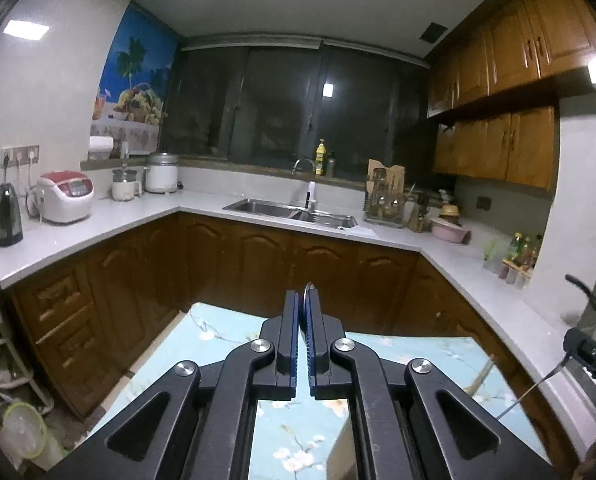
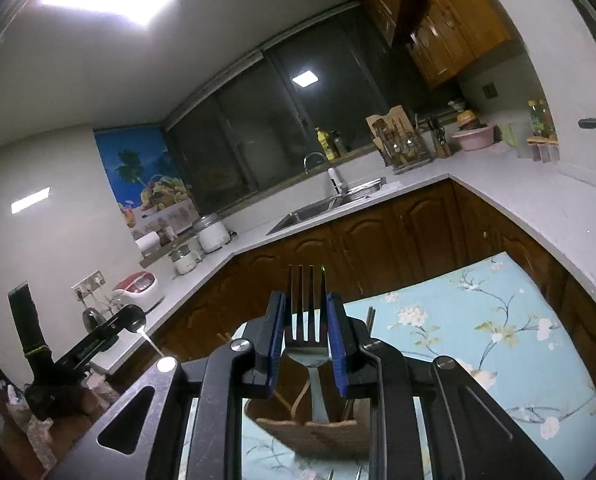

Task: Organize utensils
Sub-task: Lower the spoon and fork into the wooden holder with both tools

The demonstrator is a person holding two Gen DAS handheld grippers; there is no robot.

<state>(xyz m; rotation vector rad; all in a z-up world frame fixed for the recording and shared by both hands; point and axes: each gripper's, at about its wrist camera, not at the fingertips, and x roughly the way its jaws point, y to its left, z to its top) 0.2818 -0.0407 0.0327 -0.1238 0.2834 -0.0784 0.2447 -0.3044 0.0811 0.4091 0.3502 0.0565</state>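
Observation:
My left gripper is shut on a thin metal spoon, seen edge-on with its rounded tip poking past the pads. The right wrist view shows the same gripper at the left, with the spoon bowl in it. My right gripper is shut on a steel fork, tines pointing up and handle hanging down. Below the fork stands a brown woven utensil holder with compartments, on a floral light-blue tablecloth. The fork's thin handle shows at the right edge of the left wrist view.
A grey U-shaped counter over brown cabinets surrounds the table. It carries a sink, a red-and-white rice cooker, a dark bottle, a wooden utensil rack and a pink bowl. A few chopsticks lie on the cloth.

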